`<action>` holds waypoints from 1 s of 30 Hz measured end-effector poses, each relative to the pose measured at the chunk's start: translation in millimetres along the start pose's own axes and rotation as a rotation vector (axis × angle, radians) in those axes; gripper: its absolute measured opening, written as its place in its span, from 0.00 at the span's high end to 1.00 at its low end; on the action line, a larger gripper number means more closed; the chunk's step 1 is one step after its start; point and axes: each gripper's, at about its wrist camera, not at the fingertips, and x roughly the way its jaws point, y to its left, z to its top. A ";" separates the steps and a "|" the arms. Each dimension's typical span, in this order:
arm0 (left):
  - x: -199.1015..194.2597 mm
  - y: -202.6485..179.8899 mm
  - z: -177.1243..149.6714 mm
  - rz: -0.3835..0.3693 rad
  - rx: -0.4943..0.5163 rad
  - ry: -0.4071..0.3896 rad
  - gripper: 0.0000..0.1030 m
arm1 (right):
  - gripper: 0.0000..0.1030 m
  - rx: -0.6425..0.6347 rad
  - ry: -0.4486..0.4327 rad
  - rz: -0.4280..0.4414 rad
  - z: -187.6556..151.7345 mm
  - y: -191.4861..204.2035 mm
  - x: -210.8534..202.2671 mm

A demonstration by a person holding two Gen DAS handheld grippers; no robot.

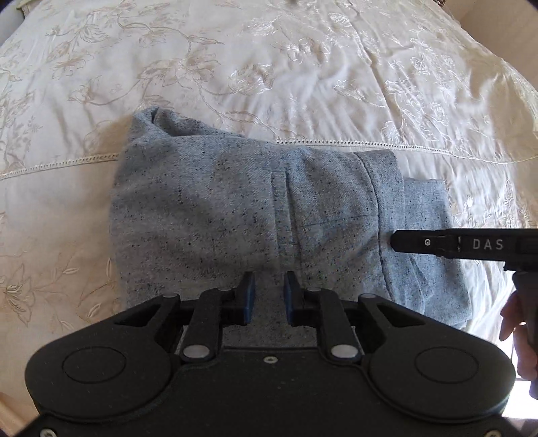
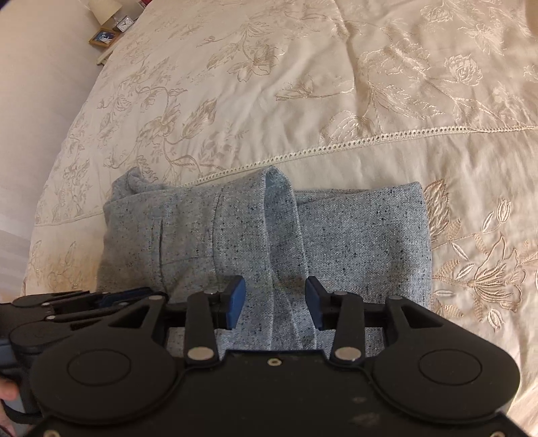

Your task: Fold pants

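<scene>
where folded, speckled blue-grey woven pants (image 2: 336, 242), embroidered satin bedspread (image 2: 302, 84)

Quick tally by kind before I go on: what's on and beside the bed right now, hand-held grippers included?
Pants, grey-blue, folded on the bedspread: 1
Bedspread, cream embroidered: 1
Hand-held grippers, left and right: 2
Framed picture beside the bed: 1
Small clock: 1
Lamp: 1
Total: 7
</scene>
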 end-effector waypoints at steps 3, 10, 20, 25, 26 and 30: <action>-12.4 8.7 -5.9 0.018 0.010 -0.022 0.76 | 0.57 0.046 0.013 0.016 -1.3 -11.5 7.7; -33.3 32.0 -13.0 0.059 -0.051 -0.053 0.76 | 0.51 0.174 0.050 0.173 -2.0 -32.9 21.7; -49.6 54.3 -18.7 0.162 -0.145 -0.109 0.76 | 0.88 -0.109 0.034 0.091 -2.3 23.9 5.7; -64.0 55.5 -16.9 0.184 -0.181 -0.156 0.76 | 0.90 -0.145 -0.054 0.189 -0.1 45.1 -54.8; -65.8 52.5 -15.6 0.185 -0.183 -0.166 0.76 | 0.90 -0.147 -0.072 0.196 -0.5 45.2 -67.8; -62.5 31.7 -8.0 0.165 -0.157 -0.185 0.76 | 0.90 -0.104 -0.110 0.138 -11.2 18.8 -101.7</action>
